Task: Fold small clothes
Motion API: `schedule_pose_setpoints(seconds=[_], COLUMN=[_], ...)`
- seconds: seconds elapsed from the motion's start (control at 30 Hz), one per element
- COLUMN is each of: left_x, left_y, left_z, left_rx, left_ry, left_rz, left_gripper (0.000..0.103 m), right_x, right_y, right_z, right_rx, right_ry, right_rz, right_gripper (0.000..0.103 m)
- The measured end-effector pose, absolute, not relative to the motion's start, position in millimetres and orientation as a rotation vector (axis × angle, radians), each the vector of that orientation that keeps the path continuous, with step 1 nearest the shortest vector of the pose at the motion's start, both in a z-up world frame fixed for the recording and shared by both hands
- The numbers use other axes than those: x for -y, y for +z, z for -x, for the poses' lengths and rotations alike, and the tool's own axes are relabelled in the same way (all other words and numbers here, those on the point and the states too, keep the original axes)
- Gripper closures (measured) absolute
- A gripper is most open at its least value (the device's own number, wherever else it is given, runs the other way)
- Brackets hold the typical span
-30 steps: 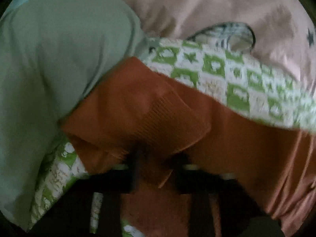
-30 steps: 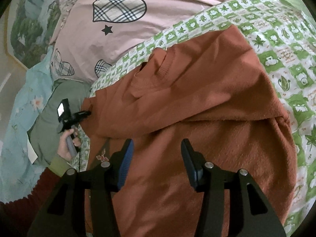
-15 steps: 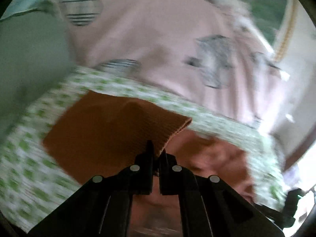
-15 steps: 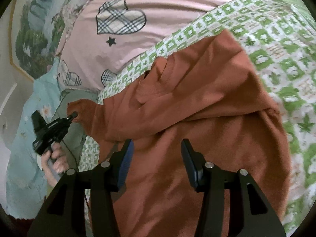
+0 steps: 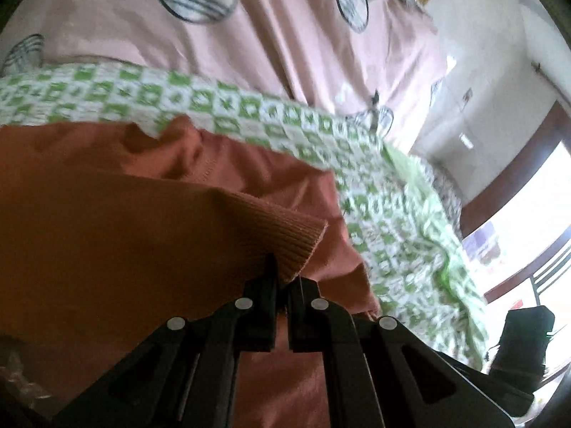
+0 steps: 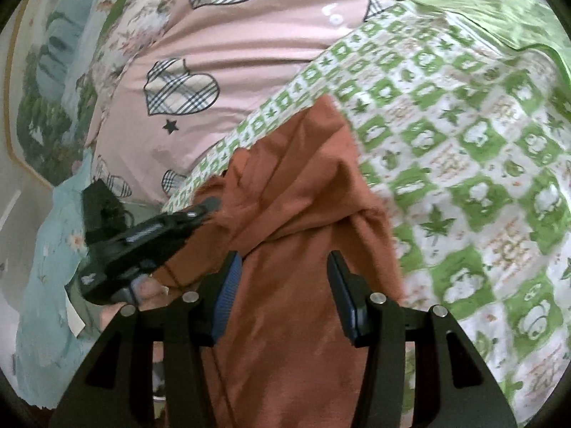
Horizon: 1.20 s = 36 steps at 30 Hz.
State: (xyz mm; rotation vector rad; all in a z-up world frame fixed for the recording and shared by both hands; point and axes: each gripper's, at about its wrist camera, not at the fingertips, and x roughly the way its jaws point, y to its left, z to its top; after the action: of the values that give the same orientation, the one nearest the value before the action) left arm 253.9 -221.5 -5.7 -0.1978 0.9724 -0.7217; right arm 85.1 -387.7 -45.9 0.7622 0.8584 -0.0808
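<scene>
The sweater (image 6: 296, 321) is lying on the checked blanket (image 6: 464, 178), which is lying on the bed. The heart sheet (image 6: 249, 53) is lying behind it. The left gripper (image 6: 210, 203) is sitting at the sweater's left edge.

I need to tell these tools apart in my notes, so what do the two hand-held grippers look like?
The left hand-held gripper is matte black, with angular arms and round silver pins at the joints. The right hand-held gripper has the same black frame and silver pins, but its fingers carry ribbed blue pads. In the right wrist view, the left one shows a boxy black body with a thin black cable.
</scene>
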Motion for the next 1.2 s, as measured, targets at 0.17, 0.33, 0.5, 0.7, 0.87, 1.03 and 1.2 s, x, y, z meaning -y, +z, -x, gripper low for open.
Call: schedule_pose_setpoints(seconds=[0.17, 0.33, 0.5, 0.7, 0.87, 1.03, 1.2], left_x=[226.9, 171.4, 70.7, -43.2, -84.9, -74.5, -61.3], left_y=[-38.5, -33.6, -22.2, -41.9, -64.2, -66.3, -67.8], left_z=[-257.5, -238.0, -218.4, -232.4, -258.8, -277.0, -290.6], left_rx=[-1.068, -1.029, -0.957, -0.952, -0.967, -0.955, -0.939], left_ry=[-0.722, -0.669, -0.485, -0.18, -0.055, -0.042, -0.019], left_rz=[0.202, 0.217, 0.227, 0.206, 0.208, 0.174, 0.149], left_gripper=[0.084, 0.048, 0.039, 0.039, 0.039, 0.039, 0.039], right_x=[391.4, 377.9, 360.3, 356.2, 350.8, 337.4, 333.7], right_y=[-46.8, -55.2, -73.5, -90.8, -108.2, -111.9, -106.4], right_z=[-88.5, -110.4, -150.4, -187.8, -213.8, -221.0, -217.7], right_rx=[-0.858, -0.883, -0.93, -0.947, -0.994, -1.019, -1.022], right_ry=[-0.077, -0.031, 0.009, -0.055, -0.059, -0.026, -0.036], right_rz=[-0.768, -0.755, -0.718, -0.648, -0.629, -0.601, -0.571], right_gripper=[0.052, 0.052, 0.052, 0.052, 0.055, 0.092, 0.093])
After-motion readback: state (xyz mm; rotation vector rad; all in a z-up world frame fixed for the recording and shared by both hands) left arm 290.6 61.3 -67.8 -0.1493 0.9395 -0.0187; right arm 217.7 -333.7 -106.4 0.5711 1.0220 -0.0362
